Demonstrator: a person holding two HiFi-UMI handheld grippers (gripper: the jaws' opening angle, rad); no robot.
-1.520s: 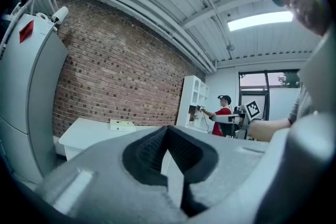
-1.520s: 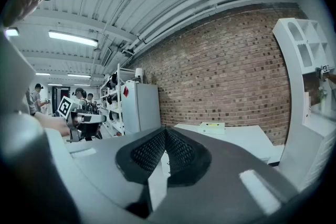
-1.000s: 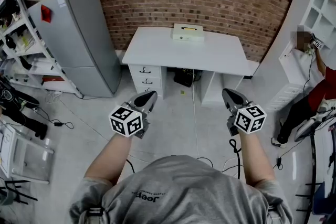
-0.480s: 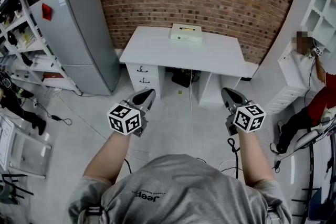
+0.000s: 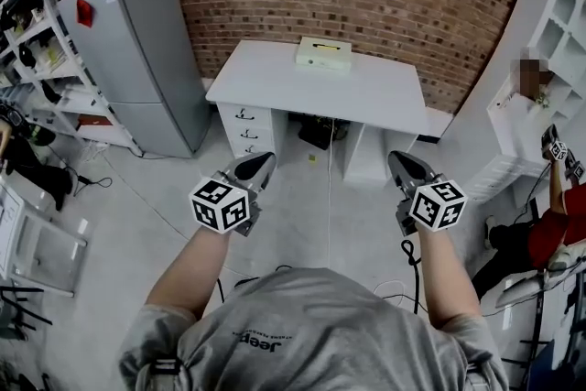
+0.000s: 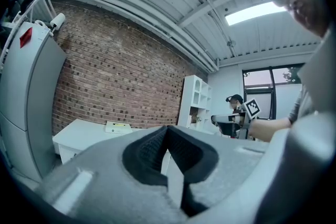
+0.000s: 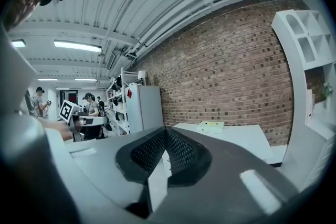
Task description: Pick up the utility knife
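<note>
Utility knife is nowhere I can pick out from here, so the pick-up has not really begun. The left gripper (image 5: 254,167) is clenched tip to tip with nothing between its jaws. The right gripper (image 5: 408,168) is the same, closed up and empty. Both are held out roughly level over the bare concrete floor (image 5: 311,215), well apart from any furniture. Ahead of them stands a white desk (image 5: 275,85) with drawers, and near its far edge lies a flat pale box (image 5: 323,56), the only thing I can see on top. If the knife lies on that desk or in the box, it is hidden or too small to tell. I'd judge everything is left: reaching the desk, finding the knife, opening a gripper and grasping it.
</note>
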